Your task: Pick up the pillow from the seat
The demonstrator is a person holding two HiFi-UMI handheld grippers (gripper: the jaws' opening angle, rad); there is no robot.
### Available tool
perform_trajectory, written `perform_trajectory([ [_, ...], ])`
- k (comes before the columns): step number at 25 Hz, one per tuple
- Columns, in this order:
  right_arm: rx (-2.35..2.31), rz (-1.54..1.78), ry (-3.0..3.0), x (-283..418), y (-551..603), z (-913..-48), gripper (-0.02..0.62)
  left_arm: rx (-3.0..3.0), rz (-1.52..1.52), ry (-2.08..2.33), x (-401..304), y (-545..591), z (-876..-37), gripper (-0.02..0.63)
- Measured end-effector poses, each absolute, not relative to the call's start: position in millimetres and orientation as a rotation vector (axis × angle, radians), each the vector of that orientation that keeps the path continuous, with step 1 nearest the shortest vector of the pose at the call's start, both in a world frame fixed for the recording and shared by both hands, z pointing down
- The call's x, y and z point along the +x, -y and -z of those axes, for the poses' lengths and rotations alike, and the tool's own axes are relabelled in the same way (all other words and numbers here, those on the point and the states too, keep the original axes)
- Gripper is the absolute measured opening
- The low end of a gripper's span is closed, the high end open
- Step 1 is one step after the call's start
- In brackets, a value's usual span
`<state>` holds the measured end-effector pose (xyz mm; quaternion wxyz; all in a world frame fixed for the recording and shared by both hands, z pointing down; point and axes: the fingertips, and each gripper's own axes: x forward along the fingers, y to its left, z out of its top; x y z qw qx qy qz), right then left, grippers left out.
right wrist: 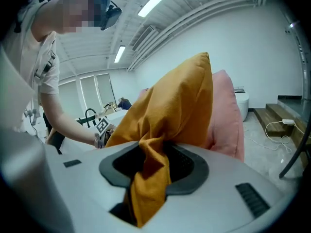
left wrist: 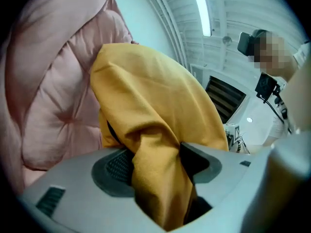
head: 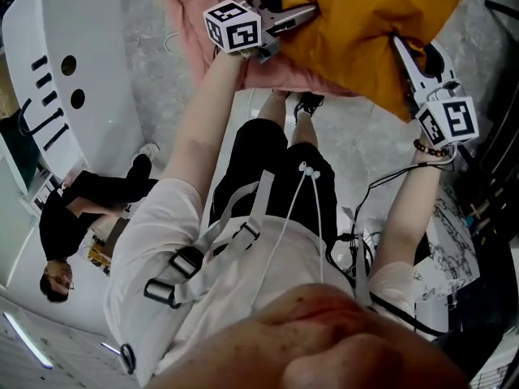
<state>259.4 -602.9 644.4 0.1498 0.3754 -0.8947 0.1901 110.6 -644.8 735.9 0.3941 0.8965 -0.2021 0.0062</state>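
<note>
A mustard-yellow pillow [head: 365, 23] hangs between my two grippers over the pink tufted seat [head: 195, 6]. My left gripper [head: 304, 14] grips the pillow's left edge, and my right gripper [head: 401, 51] grips its right corner. In the left gripper view a fold of the pillow [left wrist: 146, 101] is pinched between the pads of the left gripper [left wrist: 155, 174], with the seat cushion [left wrist: 53, 106] behind it. Seen from the right gripper view, the pillow [right wrist: 175, 106] bunches inside the right gripper [right wrist: 153, 169], which is shut on the cloth; the pink seat [right wrist: 226, 110] stands behind.
A white rounded unit [head: 73, 71] with slots stands at the left. A person in black [head: 81, 209] crouches beside it. Black cables [head: 381, 185] trail over the floor at the right. Wooden steps [right wrist: 277, 115] lie beyond the seat.
</note>
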Motion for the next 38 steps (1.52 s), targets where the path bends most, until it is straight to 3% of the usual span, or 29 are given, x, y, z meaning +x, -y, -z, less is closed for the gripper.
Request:
perform_trajectory([
  [9,1.047,-0.387,2.702,231.5,567.6,-519.2,0.158,2.378,0.069,0.668,73.9,611.0,-593.6,0.298],
  [22,0.979,0.222,2.907,199.2,534.4,-281.1,0.170,2.796,0.308,0.904,35.3,586.6,-327.9,0.296],
  [38,1.050,0.503,2.994,203.2,505.3,-162.8,0.170,3.035,0.374,0.969,34.2,561.3,-182.1,0.298],
])
